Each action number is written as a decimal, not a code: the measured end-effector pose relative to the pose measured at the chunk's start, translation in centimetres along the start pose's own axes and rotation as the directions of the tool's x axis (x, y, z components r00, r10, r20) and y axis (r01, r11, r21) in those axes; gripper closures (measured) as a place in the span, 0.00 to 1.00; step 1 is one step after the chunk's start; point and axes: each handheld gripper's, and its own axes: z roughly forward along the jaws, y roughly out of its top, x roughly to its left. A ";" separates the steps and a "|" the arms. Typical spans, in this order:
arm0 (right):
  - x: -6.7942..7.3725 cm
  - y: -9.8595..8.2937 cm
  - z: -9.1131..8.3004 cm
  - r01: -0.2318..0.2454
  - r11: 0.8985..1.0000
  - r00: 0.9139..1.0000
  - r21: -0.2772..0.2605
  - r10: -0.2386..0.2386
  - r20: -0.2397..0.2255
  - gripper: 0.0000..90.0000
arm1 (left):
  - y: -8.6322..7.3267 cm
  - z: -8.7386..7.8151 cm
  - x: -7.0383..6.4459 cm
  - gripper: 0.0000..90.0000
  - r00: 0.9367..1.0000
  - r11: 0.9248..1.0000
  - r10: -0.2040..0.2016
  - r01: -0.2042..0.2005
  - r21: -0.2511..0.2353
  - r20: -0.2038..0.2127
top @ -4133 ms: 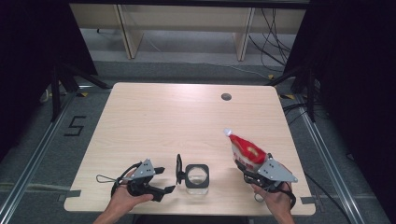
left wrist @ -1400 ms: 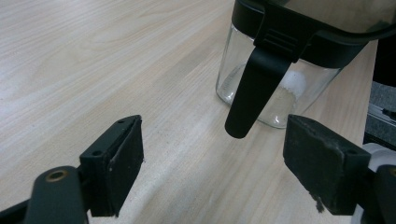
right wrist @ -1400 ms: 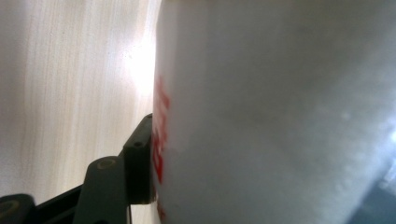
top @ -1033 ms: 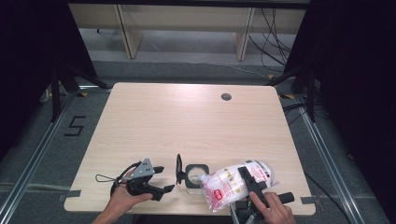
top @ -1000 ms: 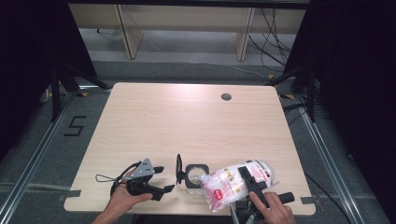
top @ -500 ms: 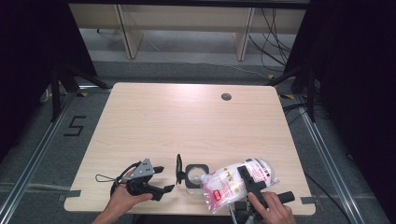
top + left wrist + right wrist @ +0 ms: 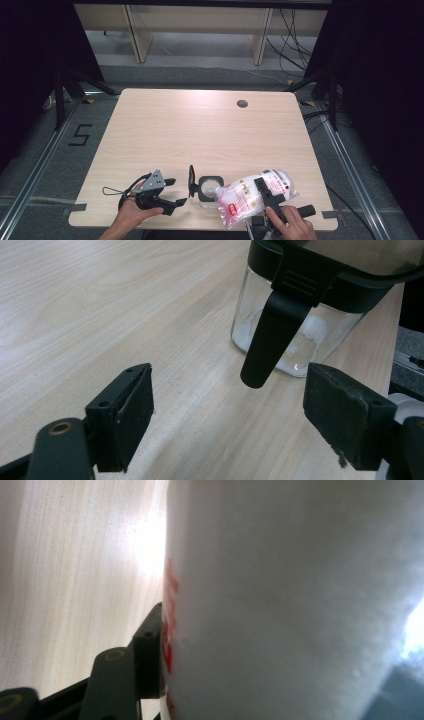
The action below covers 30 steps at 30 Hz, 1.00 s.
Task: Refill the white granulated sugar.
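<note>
Against the frame from four seconds back: bag (image 7: 252,196) no longer upright at the right edge, red top up. Now tipped on its side near the front edge of the table (image 7: 200,125), carried leftward, its printed end with the red label low and just beside the glass jar (image 7: 209,187), apparently over the jar's open mouth, though whether touching the rim cannot be told. Right gripper (image 7: 267,192) clamped on the bag, one black jaw laid across the white plastic in the high view; in the right gripper view, a jaw pad pressed against the bag's (image 7: 300,595) white surface beside the red print. Right hand (image 7: 292,225) turned with it, now low at the front edge.

Against the frames from one second and half a second back: almost nothing different; bag, jar and both hands in nearly the same places, the bag at about the same tilt.

Left gripper (image 7: 167,192) where it was in every earlier frame, at the front left, held by the left hand (image 7: 131,216), jaws spread wide and gripping nothing. In the left gripper view, left gripper (image 7: 227,425) pointed at the jar (image 7: 295,335), with the jar's black hinged clasp hanging between the two open pads, touching neither. White grains lying in the bottom of the jar. Jar lid (image 7: 191,180) standing open on the jar's left side, unchanged.
</note>
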 end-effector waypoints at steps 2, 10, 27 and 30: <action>-0.2 0.1 0.0 0.041 0.999 0.999 -0.003 -0.041 0.008 0.45 | 0.0 0.0 0.0 0.22 1.000 1.000 -0.001 0.001 -0.001 -0.001; 0.0 0.1 0.0 0.034 0.999 0.999 -0.005 -0.034 0.024 0.46 | 0.0 0.1 -0.1 0.22 1.000 1.000 -0.008 0.008 -0.011 -0.003; 0.1 0.0 0.0 0.024 1.000 1.000 0.001 -0.024 0.006 0.46 | 0.0 0.1 -0.1 0.22 1.000 1.000 -0.006 0.006 -0.008 -0.005; 0.1 0.0 0.0 0.027 1.000 1.000 0.000 -0.027 0.006 0.46 | -0.1 0.2 -0.2 0.22 0.999 0.999 -0.035 0.035 -0.013 0.000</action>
